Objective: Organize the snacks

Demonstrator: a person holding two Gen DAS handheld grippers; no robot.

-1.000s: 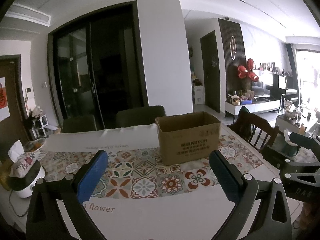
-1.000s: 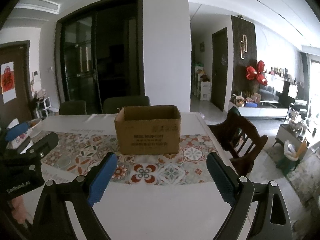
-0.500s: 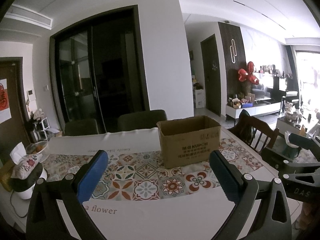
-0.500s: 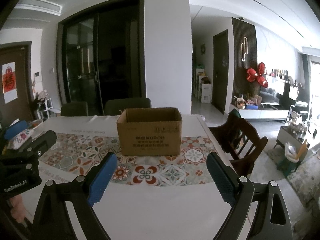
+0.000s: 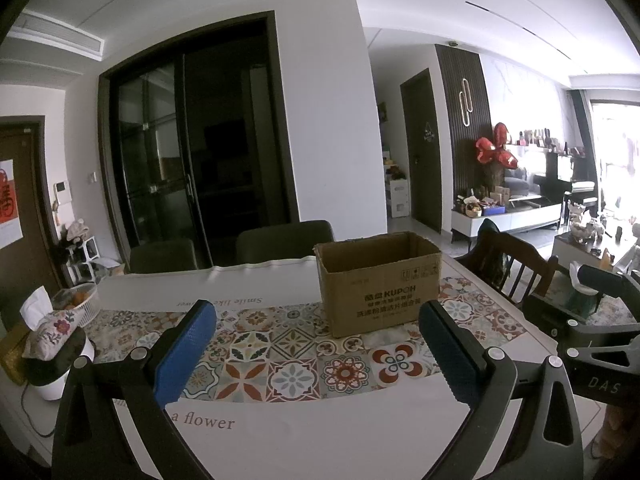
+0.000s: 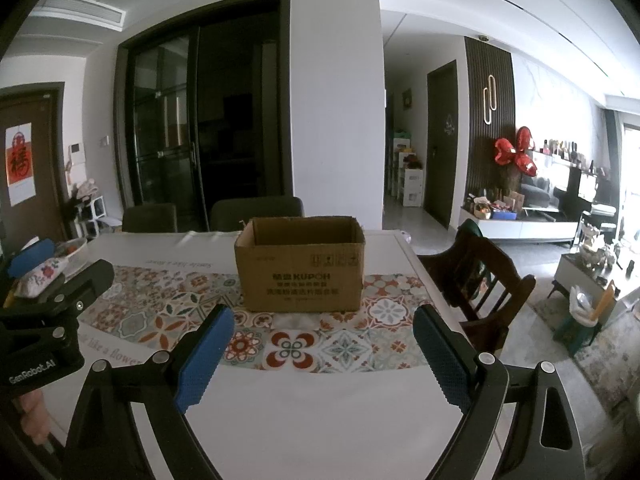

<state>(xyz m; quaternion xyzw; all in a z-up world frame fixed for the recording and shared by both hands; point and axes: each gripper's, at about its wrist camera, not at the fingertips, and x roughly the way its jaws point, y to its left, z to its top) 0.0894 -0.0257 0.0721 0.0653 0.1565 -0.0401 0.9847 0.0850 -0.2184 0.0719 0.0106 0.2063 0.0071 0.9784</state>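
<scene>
An open brown cardboard box [image 5: 380, 280] [image 6: 300, 266] stands upright on the patterned tablecloth [image 5: 280, 356], beyond both grippers. I can make out nothing inside it from here. My left gripper [image 5: 316, 344] hangs over the near part of the table, jaws wide open and empty, with the box ahead and to its right. My right gripper [image 6: 324, 344] is open and empty too, with the box straight ahead between its blue pads [image 6: 204, 360]. Each gripper shows at the edge of the other's view. No snacks are visible.
A tissue pouch [image 5: 48, 330] on a white appliance and a white basket [image 5: 80, 300] sit at the table's left end. Dark chairs [image 5: 284, 240] stand behind the table; a wooden chair [image 6: 480, 276] stands at its right side. The table's white near part [image 6: 320, 420] lies under the grippers.
Both views have tilted up very slightly, so the box sits a little lower in them; the grippers stay wide open and hold nothing.
</scene>
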